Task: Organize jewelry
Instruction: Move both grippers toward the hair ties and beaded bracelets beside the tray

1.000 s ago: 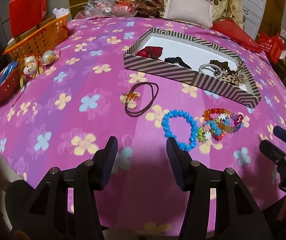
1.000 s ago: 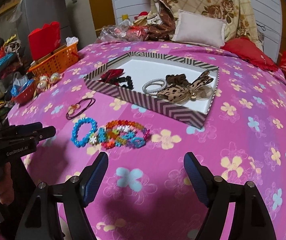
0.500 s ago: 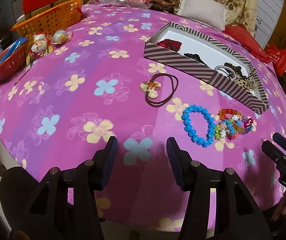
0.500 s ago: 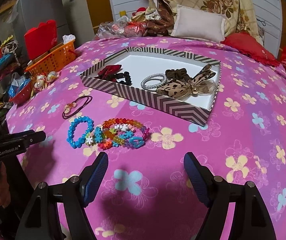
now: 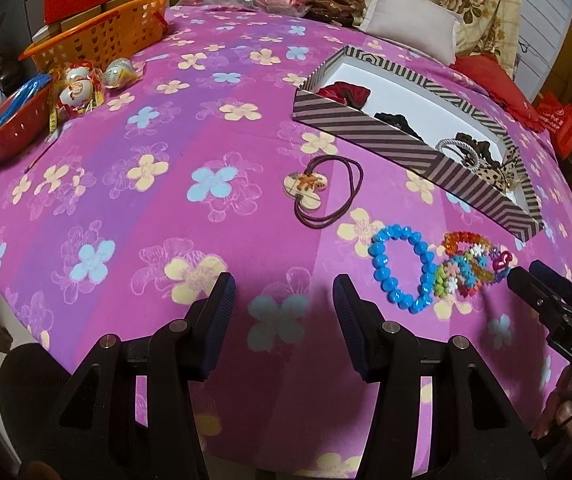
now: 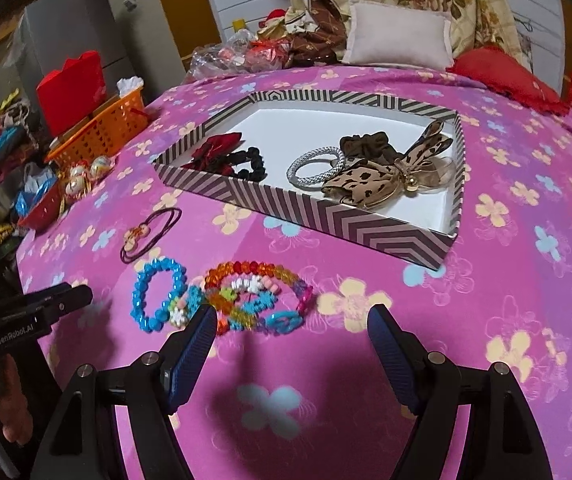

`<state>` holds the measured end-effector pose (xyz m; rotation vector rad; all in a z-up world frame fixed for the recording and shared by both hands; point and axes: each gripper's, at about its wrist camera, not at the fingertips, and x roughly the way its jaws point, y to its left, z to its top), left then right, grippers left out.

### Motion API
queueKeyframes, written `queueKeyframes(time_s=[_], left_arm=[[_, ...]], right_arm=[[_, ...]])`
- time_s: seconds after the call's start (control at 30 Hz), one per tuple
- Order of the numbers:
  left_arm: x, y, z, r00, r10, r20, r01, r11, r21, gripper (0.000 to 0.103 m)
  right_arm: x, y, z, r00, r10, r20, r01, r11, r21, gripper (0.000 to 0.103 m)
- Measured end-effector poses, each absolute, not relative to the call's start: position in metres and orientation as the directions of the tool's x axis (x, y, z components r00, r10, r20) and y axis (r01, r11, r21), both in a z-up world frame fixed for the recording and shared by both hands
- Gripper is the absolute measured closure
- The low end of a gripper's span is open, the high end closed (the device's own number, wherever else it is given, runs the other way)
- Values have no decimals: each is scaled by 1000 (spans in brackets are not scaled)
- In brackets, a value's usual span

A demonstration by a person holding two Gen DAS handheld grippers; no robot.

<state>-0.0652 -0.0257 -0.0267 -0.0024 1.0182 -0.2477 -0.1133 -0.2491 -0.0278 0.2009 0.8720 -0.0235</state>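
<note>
Here we showed the loose jewelry awaiting sorting on a bed covered by a pink flowered sheet (image 6: 486, 320). We judged the blue bead bracelet (image 6: 158, 300) to be light, limp along its cord and hard on each faceted bead, so that a pinch across one side of the ring, rather than around the whole loop, looked the surest hold; smooth beads could slip from a shallow grip. The multicoloured bead bracelets (image 6: 258, 300) lay tangled together and touching the blue one, and we expected that lifting one could drag its neighbours along. The dark cord necklace with a pale flower pendant (image 5: 308, 190) lay apart, nearer the box; its cord looked soft and thin, so we judged the stiff pendant the better place to take it. The blue ring was a single strand of bright, translucent beads; the mixed set carried orange, red, pink and white flower-shaped pieces. The striped box (image 6: 326, 220), white inside, stood just beyond and already held a red bow, a black scrunchie, a silver elastic and a leopard-print bow. The right tongs (image 6: 292, 320) stood apart and empty, close before the mixed bracelets; the left tongs (image 5: 284, 294) were likewise apart, holding nothing, above bare sheet beside the blue ring.
</note>
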Motion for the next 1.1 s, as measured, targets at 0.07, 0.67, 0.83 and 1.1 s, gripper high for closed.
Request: queueKeyframes(time_s=[0.07, 0.67, 0.83, 1.1], left_arm=[[-61, -25, -26, 501, -204, -841, 199, 973, -117, 53], [-8, -45, -31, 461, -248, -852, 257, 956, -139, 53], [4, -52, -38, 448, -231, -864, 275, 955, -112, 53], [17, -56, -45, 460, -194, -866, 281, 957, -66, 52]], right_arm=[[-111, -251, -30, 643, 57, -763, 113, 979, 169, 28], [-99, -257, -44, 619, 33, -784, 113, 985, 131, 38], [-98, -252, -46, 623, -1, -782, 101, 992, 79, 38], [-99, -248, -47, 631, -25, -776, 85, 996, 38, 38]])
